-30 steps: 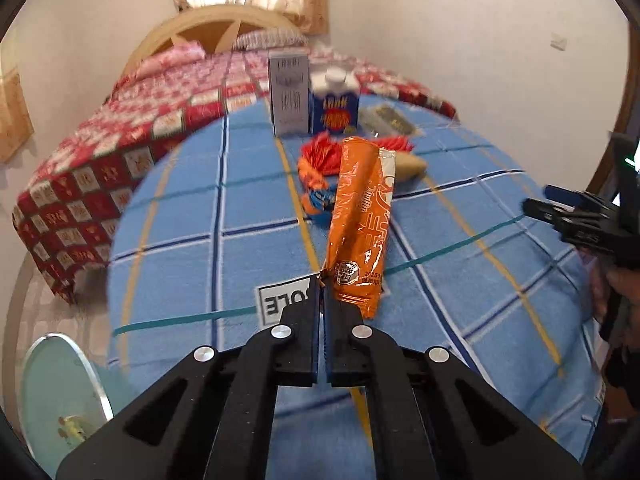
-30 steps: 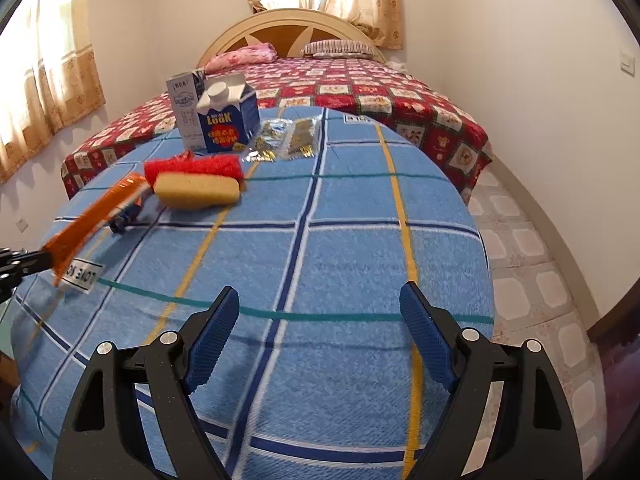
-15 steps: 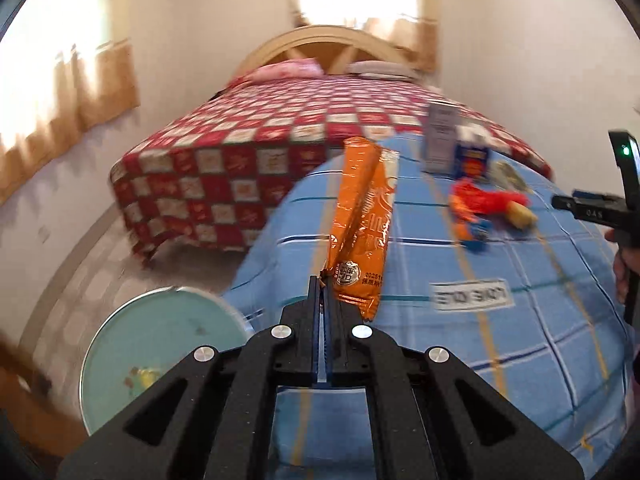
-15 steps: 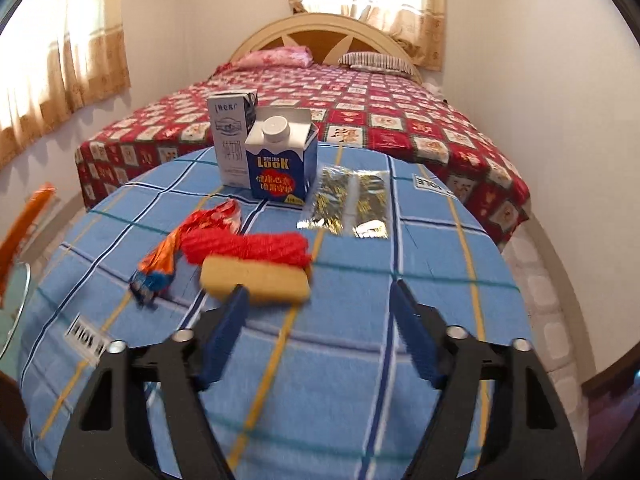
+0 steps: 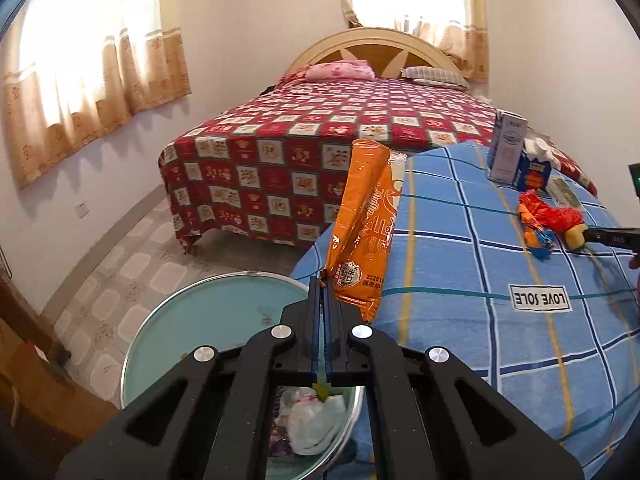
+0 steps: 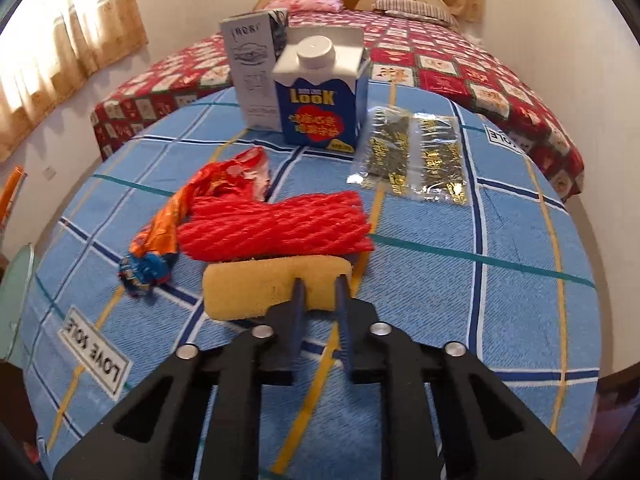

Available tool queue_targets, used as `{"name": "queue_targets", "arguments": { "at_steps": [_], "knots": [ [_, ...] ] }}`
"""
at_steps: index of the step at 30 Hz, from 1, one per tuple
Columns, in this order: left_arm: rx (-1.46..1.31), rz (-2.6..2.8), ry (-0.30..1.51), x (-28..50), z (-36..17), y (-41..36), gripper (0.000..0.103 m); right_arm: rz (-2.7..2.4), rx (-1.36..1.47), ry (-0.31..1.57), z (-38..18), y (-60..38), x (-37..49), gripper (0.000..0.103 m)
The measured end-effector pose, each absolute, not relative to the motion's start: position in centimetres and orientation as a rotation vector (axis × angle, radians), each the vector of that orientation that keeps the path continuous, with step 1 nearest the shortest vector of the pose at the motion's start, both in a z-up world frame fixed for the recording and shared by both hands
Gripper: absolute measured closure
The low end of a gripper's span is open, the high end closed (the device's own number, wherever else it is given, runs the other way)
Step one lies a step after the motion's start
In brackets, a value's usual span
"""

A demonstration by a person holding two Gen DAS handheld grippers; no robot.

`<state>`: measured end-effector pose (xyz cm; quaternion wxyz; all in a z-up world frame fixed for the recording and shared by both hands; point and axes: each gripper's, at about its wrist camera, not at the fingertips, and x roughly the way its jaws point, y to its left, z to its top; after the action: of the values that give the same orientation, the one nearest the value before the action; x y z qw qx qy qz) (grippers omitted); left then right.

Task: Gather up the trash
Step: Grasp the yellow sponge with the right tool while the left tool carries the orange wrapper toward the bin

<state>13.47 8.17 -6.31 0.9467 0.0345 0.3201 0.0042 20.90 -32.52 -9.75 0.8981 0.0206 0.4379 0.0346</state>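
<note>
— What do the left tongs (image 5: 322,280) have?

— I see them closed on the lower corner of the orange snack wrapper (image 5: 365,224). The wrapper stands upright over the near left edge of the table (image 5: 460,344), above the rim of the round bin (image 5: 168,316). Inside the bin I see crumpled white trash.

— And the right tongs (image 6: 320,284)?

— They are narrow, with both tips against the near side of the yellow sponge (image 6: 276,288); I cannot tell if they grip it. The sponge lies on the blue checked cloth, touching the red net (image 6: 280,224) behind it. A twisted orange wrapper (image 6: 176,220) lies left of the net. Farther stand the blue LOOK carton (image 6: 324,96) and a grey box (image 6: 256,72), with two clear packets (image 6: 412,156) at their right.
</note>
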Motion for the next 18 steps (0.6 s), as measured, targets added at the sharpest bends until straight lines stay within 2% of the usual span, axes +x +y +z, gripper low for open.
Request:
{"name": "queue_targets", "arguments": {
  "at_steps": [2,18],
  "knots": [
    [0.072,0.017,0.651,13.1,-6.2,8.5,0.102,0.077,0.057,0.883,-9.3,-32.6,19.9,0.098],
    [0.083,0.049,0.661,11.5,-5.9,9.4,0.102,0.164,0.061,0.739,-4.5,-29.2,15.8,0.100]
  ]
}}
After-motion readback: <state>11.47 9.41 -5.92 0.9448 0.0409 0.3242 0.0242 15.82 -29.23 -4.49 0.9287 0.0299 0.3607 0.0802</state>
